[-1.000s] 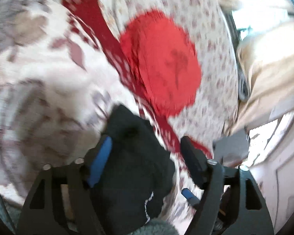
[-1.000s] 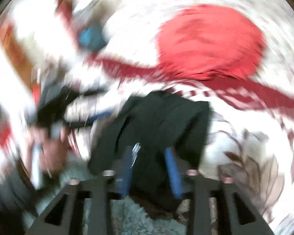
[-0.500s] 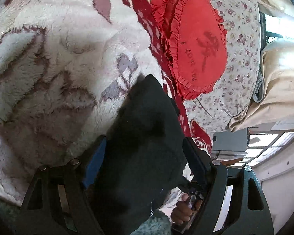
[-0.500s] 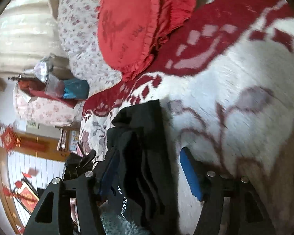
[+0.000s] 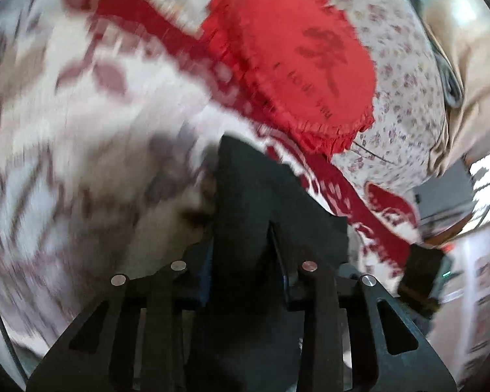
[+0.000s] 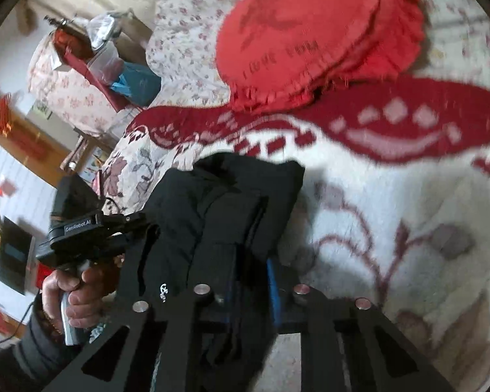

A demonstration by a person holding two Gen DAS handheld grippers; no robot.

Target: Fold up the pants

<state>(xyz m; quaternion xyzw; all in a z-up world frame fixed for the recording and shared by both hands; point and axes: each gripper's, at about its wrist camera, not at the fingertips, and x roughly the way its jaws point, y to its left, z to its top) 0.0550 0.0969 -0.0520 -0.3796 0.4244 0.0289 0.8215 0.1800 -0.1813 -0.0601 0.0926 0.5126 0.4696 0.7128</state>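
- Fingers of our left gripper (image 5: 245,258) are clenched on the black pants (image 5: 271,209), cloth packed between the two jaws.
- Fingers of our right gripper (image 6: 251,277) likewise grasp the pants (image 6: 232,215), a folded bundle bulging past both blue pads (image 6: 272,290).
- We see the pants held over the white floral blanket (image 6: 392,202), on the near side of the red ruffled cushion (image 6: 303,42).
- Our left hand (image 6: 72,294) grips its tool's handle, left of the pants in the right wrist view.
- Beyond the cushion lies a flowered sheet (image 5: 405,75).
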